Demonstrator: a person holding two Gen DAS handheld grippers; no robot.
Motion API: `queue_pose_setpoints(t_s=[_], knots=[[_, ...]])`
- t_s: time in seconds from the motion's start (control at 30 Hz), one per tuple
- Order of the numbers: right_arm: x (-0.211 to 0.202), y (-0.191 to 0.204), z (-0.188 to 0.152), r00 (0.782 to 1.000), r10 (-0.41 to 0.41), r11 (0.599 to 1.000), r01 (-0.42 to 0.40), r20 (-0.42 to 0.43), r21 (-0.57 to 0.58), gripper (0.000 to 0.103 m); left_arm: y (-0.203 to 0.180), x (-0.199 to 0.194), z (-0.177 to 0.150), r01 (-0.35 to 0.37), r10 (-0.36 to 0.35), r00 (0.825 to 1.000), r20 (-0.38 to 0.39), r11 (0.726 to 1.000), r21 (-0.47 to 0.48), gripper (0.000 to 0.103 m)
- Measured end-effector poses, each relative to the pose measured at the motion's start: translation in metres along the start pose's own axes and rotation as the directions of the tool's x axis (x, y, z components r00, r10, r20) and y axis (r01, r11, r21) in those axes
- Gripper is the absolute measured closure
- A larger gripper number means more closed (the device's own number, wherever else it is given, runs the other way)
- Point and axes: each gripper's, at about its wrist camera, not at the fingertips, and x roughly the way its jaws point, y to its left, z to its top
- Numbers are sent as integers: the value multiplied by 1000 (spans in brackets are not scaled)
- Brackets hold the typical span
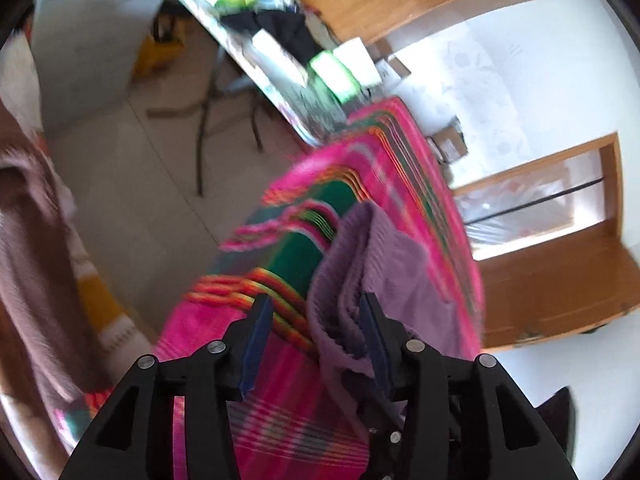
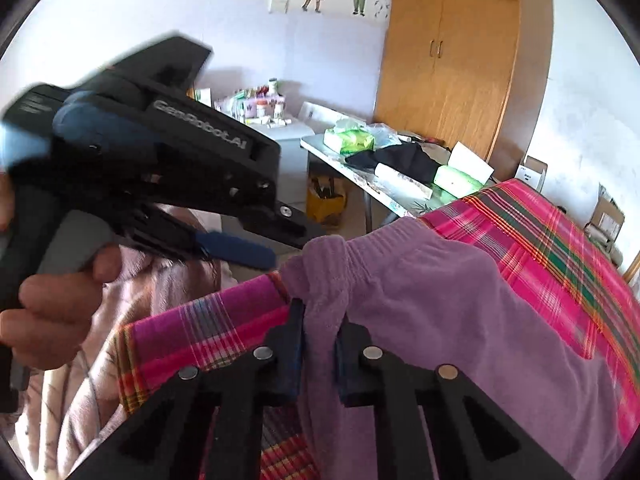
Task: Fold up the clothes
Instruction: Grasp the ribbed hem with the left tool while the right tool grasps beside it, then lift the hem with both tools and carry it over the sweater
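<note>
Evidently the purple garment is mid-handling: the right gripper has its two blue-padded fingers nipped tight on a bunched fold of the fabric's edge, and from that pinch the cloth spreads away ahead and to the right over the pink plaid bedspread. Holding a gathered corner like this looks meant to keep one end anchored, so the rest can be lifted or drawn flat for a fold. The left gripper stands with its jaws apart; in its own view the ribbed purple cloth lies bunched against the inner face of its right finger and partly between the two, but nothing is squeezed. Seen from the right wrist, that left tool, held in the person's hand, hovers just ahead and to the left of the right one, its blue finger close to the top of the bunched edge, apparently lined up to take a second hold beside the first. Beyond both grippers stands a cluttered table, well apart from the work.
</note>
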Motion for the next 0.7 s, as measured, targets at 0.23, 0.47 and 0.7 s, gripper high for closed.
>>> queue_pose_setpoints(t_s=[0.23, 0.47, 0.7], knots=[[-10, -5, 0, 999, 16, 1000, -17, 39, 25, 90, 0, 15, 11, 120, -124, 991, -53, 990, -79, 55], [-11, -6, 1, 999, 20, 999, -22, 50, 29, 90, 1, 25, 20, 177, -187, 978, -89, 978, -113, 55], [-12, -10, 0, 998, 34, 998, -36, 53, 43, 90, -8, 28, 21, 182, -193, 975, -108, 977, -108, 54]])
